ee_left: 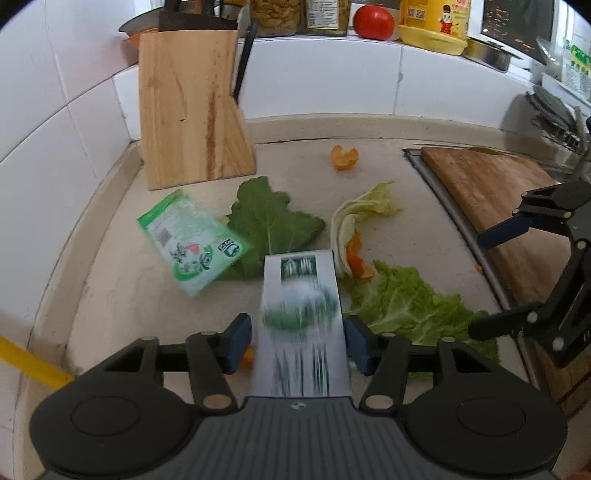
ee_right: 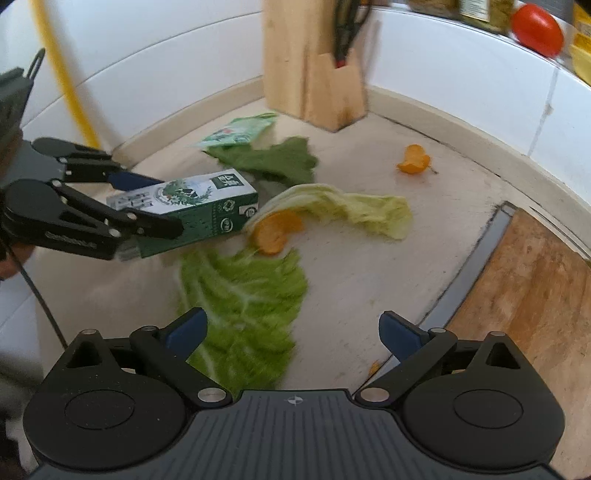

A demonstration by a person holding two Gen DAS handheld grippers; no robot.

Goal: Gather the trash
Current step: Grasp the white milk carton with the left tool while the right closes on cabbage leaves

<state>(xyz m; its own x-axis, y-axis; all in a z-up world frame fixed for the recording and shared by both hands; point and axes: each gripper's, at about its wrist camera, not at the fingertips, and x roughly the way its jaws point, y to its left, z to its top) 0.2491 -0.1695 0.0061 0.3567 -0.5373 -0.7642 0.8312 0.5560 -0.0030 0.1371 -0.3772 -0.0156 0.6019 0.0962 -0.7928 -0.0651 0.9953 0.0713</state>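
A green and white milk carton [ee_left: 301, 295] lies lengthwise between the blue pads of my left gripper [ee_left: 299, 339], which is shut on it. The right wrist view shows that gripper [ee_right: 162, 205] gripping the carton [ee_right: 207, 206] near one end, low over the counter. My right gripper [ee_right: 291, 332] stands open above a light green lettuce leaf [ee_right: 243, 306] with nothing between its fingers. More trash lies around: a green plastic packet [ee_left: 192, 240], a dark green leaf [ee_left: 273, 218], a pale cabbage leaf [ee_left: 354, 214], and orange peels [ee_left: 345, 157] [ee_left: 356, 260].
A wooden knife block [ee_left: 192, 110] stands at the back by the tiled wall. A wooden cutting board [ee_left: 495, 199] lies over the sink on the right. A tomato [ee_left: 373, 22], jars and a yellow container sit on the ledge above. The right gripper [ee_left: 480, 284] hangs near the board.
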